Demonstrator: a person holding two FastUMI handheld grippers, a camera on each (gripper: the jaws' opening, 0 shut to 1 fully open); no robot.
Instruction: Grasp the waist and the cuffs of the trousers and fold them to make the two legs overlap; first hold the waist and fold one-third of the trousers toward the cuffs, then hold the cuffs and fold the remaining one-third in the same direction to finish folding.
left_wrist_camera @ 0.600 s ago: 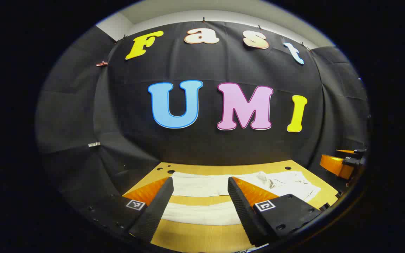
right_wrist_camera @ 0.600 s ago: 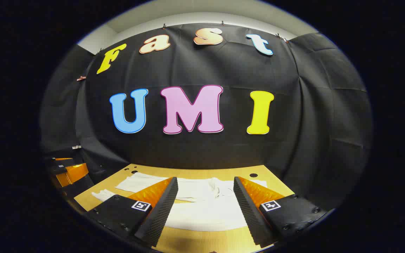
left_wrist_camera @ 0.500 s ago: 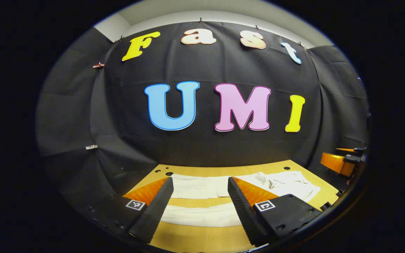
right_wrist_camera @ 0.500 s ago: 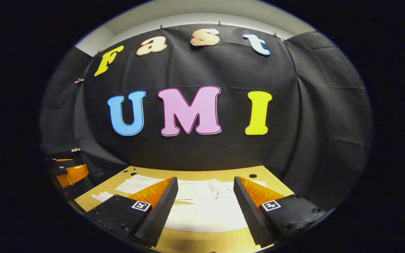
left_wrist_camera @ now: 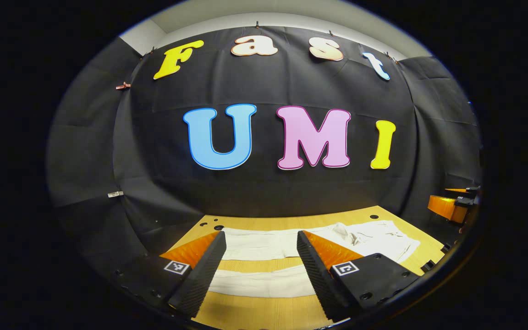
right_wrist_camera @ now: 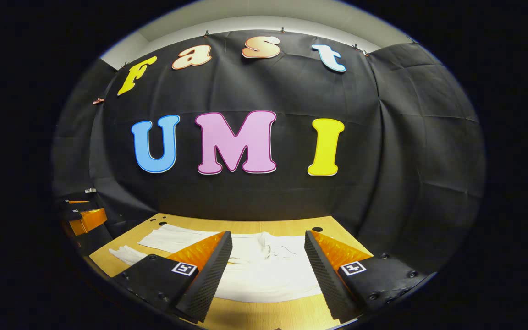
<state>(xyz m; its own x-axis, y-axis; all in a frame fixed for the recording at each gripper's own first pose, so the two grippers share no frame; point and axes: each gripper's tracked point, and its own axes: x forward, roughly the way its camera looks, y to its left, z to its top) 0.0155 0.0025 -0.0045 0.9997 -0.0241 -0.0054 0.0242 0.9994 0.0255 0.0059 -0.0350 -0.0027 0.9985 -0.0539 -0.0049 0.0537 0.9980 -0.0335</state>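
Observation:
White trousers (left_wrist_camera: 264, 245) lie spread flat on the wooden table (left_wrist_camera: 264, 314), the two legs apart with a strip of table between them. In the left gripper view the waist end (left_wrist_camera: 383, 238) is at the right. My left gripper (left_wrist_camera: 259, 270) hangs open above the near leg (left_wrist_camera: 264, 284), holding nothing. In the right gripper view the rumpled waist part (right_wrist_camera: 268, 263) lies below my right gripper (right_wrist_camera: 266, 270), which is open and holds nothing. The legs (right_wrist_camera: 172, 238) run off to the left there. Each view shows the other gripper (left_wrist_camera: 452, 206) (right_wrist_camera: 83, 217) at its edge.
The black cloth wall closes the booth right behind the table. Small holes (left_wrist_camera: 218, 227) dot the table's far edge (right_wrist_camera: 317, 228). Bare wood shows in front of the trousers in both views.
Both grippers have drifted slightly apart and edged forward over the trousers; the wall shifts left in each view. Both stay open.

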